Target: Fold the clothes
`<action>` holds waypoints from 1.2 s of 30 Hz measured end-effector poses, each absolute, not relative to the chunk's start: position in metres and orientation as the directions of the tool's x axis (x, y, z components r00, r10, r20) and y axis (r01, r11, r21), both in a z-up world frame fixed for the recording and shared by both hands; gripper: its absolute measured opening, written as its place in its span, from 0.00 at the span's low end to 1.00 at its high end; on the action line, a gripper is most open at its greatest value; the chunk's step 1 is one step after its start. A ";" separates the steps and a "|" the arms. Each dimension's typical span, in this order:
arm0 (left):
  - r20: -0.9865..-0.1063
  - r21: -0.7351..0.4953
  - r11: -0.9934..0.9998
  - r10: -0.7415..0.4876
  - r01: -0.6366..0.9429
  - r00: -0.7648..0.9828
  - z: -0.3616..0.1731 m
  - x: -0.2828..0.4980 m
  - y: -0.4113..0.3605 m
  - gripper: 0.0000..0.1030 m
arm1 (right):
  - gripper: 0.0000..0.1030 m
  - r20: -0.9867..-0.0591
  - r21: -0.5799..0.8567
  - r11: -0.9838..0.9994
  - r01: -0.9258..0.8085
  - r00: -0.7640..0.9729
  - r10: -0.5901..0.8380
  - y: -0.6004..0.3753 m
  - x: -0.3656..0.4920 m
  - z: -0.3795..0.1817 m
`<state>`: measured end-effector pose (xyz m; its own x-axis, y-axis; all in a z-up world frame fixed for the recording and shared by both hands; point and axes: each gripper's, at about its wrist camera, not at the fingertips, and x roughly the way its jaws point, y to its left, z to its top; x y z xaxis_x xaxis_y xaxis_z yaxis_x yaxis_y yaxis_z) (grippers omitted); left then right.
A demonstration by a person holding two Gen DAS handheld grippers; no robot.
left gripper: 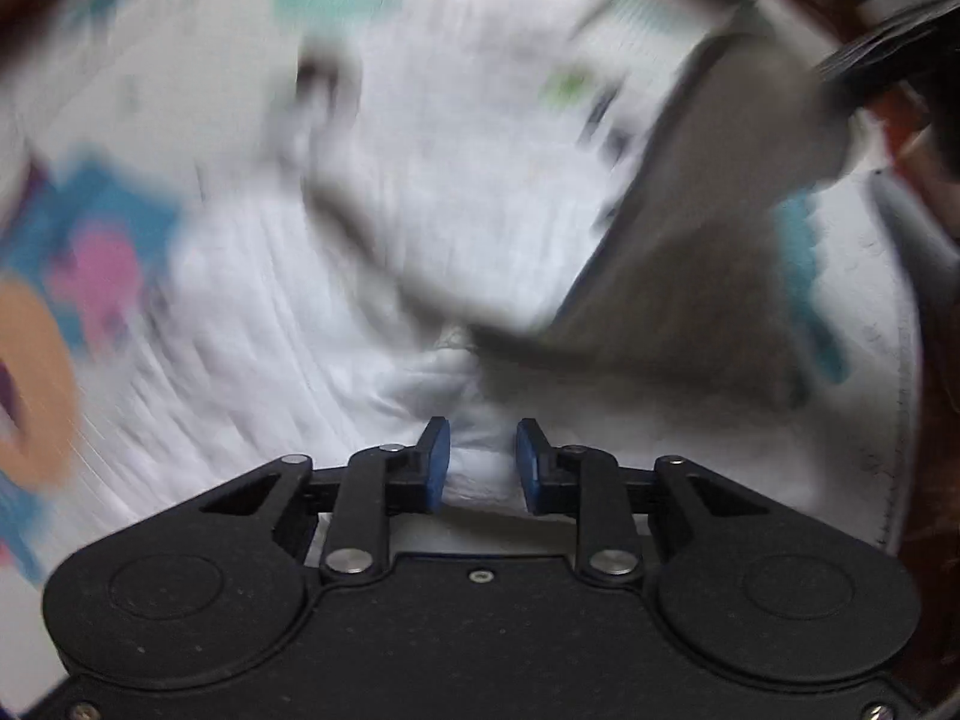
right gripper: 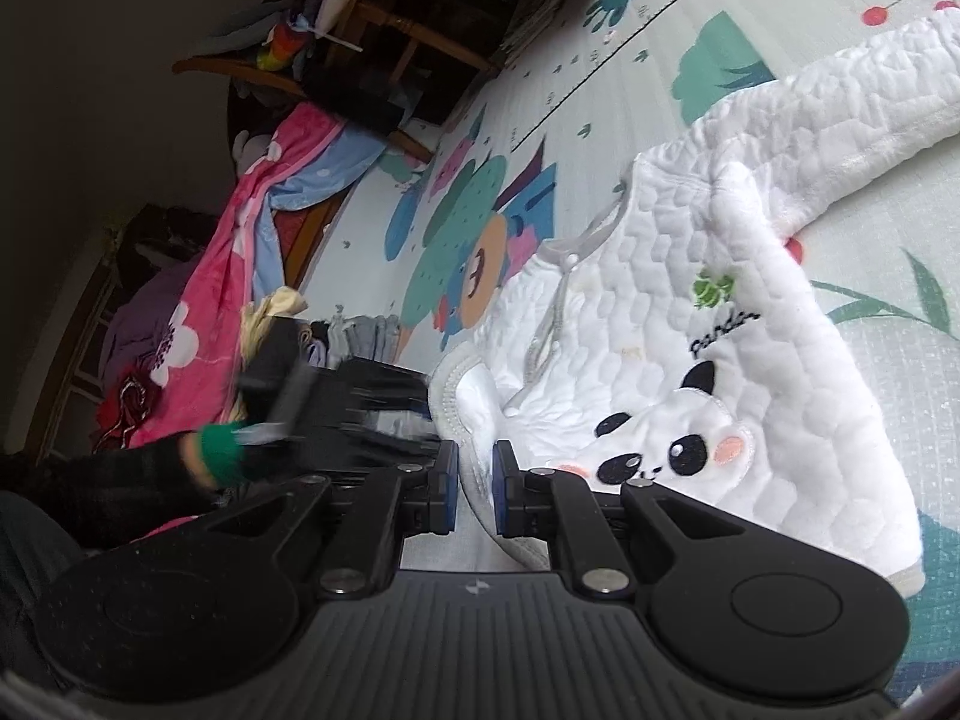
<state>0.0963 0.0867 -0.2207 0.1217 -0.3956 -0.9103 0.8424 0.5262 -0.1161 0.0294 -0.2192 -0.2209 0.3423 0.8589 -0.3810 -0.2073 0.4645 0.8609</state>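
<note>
A white quilted baby jacket [right gripper: 690,276] with a panda face and the word "panda" lies on a patterned play mat [right gripper: 630,48], one sleeve stretched to the upper right. My right gripper [right gripper: 475,480] is shut on the jacket's trimmed edge near the panda. In the right wrist view my left gripper [right gripper: 384,414] is a dark blur beside the jacket's edge, held by a gloved hand [right gripper: 222,456]. The left wrist view is smeared: my left gripper [left gripper: 483,456] points down onto the white fabric [left gripper: 420,210]. Its blue pads [left gripper: 441,462] stand apart, with a ridge of cloth between them.
A pink flowered blanket [right gripper: 240,252] hangs along the mat's left side. Small grey garments [right gripper: 366,330] lie by it. Wooden furniture [right gripper: 408,30] with toys stands at the far end. In the left wrist view a shaded flap of the jacket [left gripper: 690,252] rises at the right.
</note>
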 end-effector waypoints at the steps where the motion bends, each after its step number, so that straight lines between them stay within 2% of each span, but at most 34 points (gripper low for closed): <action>1: -0.911 -0.117 0.522 -0.395 0.845 0.118 -0.226 0.095 0.086 0.23 | 0.13 -0.377 0.861 0.461 -0.216 0.336 0.863 -0.217 0.029 -0.220; 3: -0.884 -0.144 0.549 -0.445 0.823 0.142 -0.219 0.097 0.092 0.23 | 0.13 -0.364 0.861 0.447 -0.243 0.321 0.875 -0.213 0.028 -0.217; 6: -0.892 -0.155 0.590 -0.428 0.792 0.145 -0.234 0.100 0.097 0.23 | 0.13 -0.328 0.872 0.409 -0.268 0.300 0.896 -0.210 0.026 -0.212; 8: -0.881 -0.197 0.564 -0.460 0.802 0.107 -0.239 0.101 0.097 0.43 | 0.13 -0.306 0.883 0.384 -0.269 0.289 0.907 -0.207 0.027 -0.211; 10: -0.861 -0.303 0.585 -0.506 0.752 0.046 -0.230 0.115 0.101 0.42 | 0.13 -0.292 0.889 0.369 -0.271 0.287 0.913 -0.206 0.028 -0.208; 14: -0.731 -0.613 0.665 -0.683 0.427 0.014 -0.229 0.153 0.125 0.42 | 0.13 -0.257 0.897 0.341 -0.283 0.294 0.921 -0.209 0.028 -0.200; 16: -0.696 -0.687 0.674 -0.718 0.272 0.022 -0.242 0.164 0.130 0.41 | 0.13 -0.245 0.902 0.330 -0.278 0.301 0.922 -0.210 0.030 -0.199; 19: -0.590 -0.806 0.590 -0.807 0.047 0.015 -0.252 0.169 0.136 0.42 | 0.13 -0.231 0.902 0.320 -0.289 0.305 0.924 -0.211 0.033 -0.195; 22: -0.539 -0.842 0.539 -0.842 -0.013 0.032 -0.258 0.170 0.140 0.44 | 0.13 -0.228 0.887 0.320 -0.332 0.287 0.930 -0.208 0.032 -0.189; 24: -0.487 -0.873 0.484 -0.872 -0.066 0.052 -0.262 0.169 0.149 0.48 | 0.13 -0.236 0.880 0.326 -0.346 0.279 0.931 -0.207 0.030 -0.188; 25: -0.460 -0.886 0.453 -0.885 -0.100 0.070 -0.265 0.167 0.156 0.53 | 0.13 -0.240 0.876 0.329 -0.351 0.275 0.931 -0.207 0.030 -0.189; 27: -0.420 -0.902 0.402 -0.902 -0.159 0.097 -0.270 0.164 0.168 0.55 | 0.13 -0.246 0.868 0.334 -0.367 0.265 0.932 -0.205 0.028 -0.188; 33: -0.454 -0.884 0.434 -0.885 -0.172 0.103 -0.270 0.160 0.156 0.56 | 0.13 -0.245 0.861 0.329 -0.387 0.252 0.936 -0.201 0.026 -0.187; 34: -0.482 -0.872 0.466 -0.871 -0.150 0.099 -0.268 0.160 0.151 0.55 | 0.13 -0.245 0.859 0.330 -0.392 0.251 0.937 -0.200 0.025 -0.186; 36: -0.559 -0.829 0.556 -0.824 -0.061 0.088 -0.260 0.161 0.139 0.31 | 0.13 -0.247 0.854 0.330 -0.402 0.245 0.938 -0.199 0.025 -0.185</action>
